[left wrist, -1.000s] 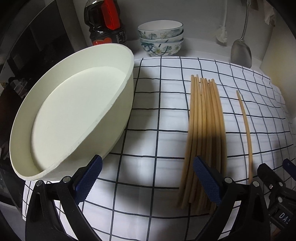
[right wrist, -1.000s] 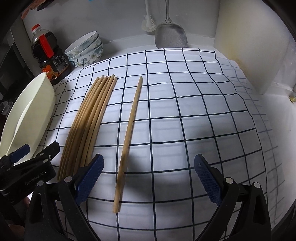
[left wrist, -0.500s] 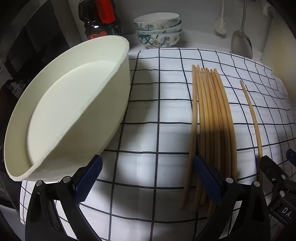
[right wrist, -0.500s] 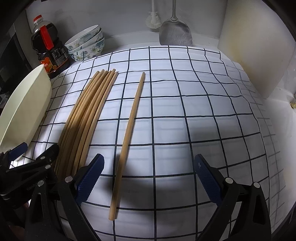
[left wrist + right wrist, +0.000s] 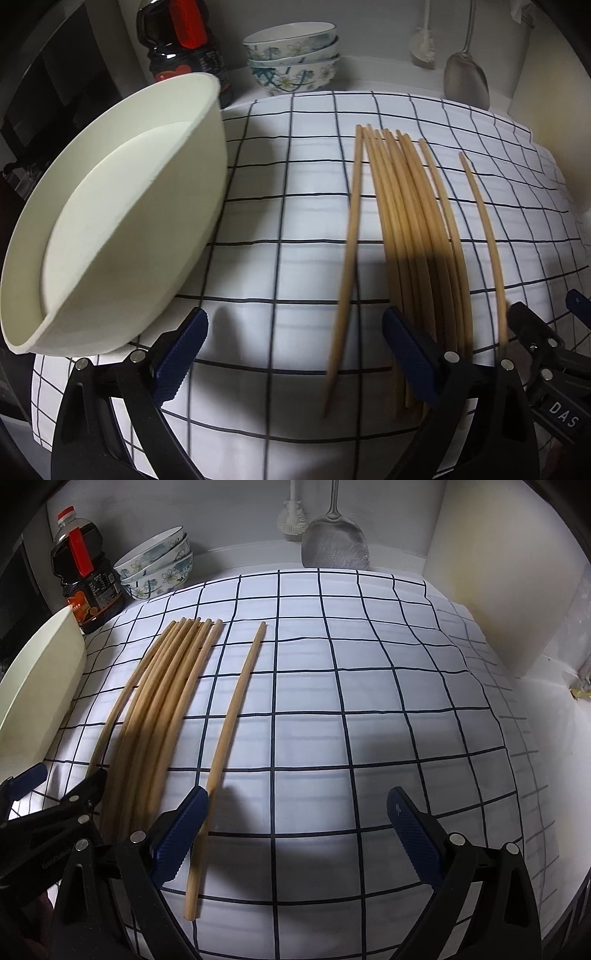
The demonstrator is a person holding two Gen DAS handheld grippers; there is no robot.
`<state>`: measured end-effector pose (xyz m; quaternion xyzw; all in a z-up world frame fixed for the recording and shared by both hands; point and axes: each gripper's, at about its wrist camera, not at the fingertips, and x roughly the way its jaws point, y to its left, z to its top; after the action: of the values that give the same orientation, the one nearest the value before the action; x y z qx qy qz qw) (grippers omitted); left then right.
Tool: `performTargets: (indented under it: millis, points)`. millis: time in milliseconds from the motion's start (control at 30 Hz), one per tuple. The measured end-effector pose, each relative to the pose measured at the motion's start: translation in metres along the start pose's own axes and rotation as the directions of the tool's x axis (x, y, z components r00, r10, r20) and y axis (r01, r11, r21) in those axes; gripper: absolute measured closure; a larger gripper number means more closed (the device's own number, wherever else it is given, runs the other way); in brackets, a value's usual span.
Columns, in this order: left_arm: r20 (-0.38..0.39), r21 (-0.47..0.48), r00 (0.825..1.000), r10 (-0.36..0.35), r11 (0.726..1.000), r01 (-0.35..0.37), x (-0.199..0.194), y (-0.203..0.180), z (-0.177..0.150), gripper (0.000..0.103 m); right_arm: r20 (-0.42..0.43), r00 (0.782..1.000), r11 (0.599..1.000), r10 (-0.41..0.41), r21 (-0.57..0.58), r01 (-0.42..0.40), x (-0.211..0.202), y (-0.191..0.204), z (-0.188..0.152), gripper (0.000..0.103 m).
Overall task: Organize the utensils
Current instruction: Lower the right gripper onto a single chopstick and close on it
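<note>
Left gripper: jaws spread wide, holding nothing. One chopstick, blurred, lies between the two pads, angled away from the main bundle of chopsticks; the bundle's near ends pass under the right-hand pad. A single chopstick lies apart on the bundle's right.

Right gripper: jaws likewise wide apart, empty. That single chopstick runs just beside the left-hand pad, its near end inside the gap; contact cannot be confirmed.

All chopsticks lie on the checked cloth towards its left half. A cream bowl sits tilted at the cloth's left edge.

Change from half a second earlier: the blurred chopstick was then tight against the bundle and has now split off to the left. The right gripper has shifted left towards the single chopstick.
</note>
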<state>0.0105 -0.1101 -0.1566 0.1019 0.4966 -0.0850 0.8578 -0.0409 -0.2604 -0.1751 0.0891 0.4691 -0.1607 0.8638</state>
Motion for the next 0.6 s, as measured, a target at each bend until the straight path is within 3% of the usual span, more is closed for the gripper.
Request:
performTargets:
  millis: [300,600]
  points:
    - [0.005,0.013,0.999,-0.043,0.999,0.043,0.004,-0.019,0.006,0.012,0.0,1.0,1.0,-0.021,-0.009,0.021,0.002,-0.009,0.0,0.009]
    - [0.006,0.032,0.999,-0.042,0.999,0.042,0.005,-0.014,0.009,0.016,0.033,0.999,1.0,0.011,-0.018,-0.011,-0.004,-0.001,0.006,0.009]
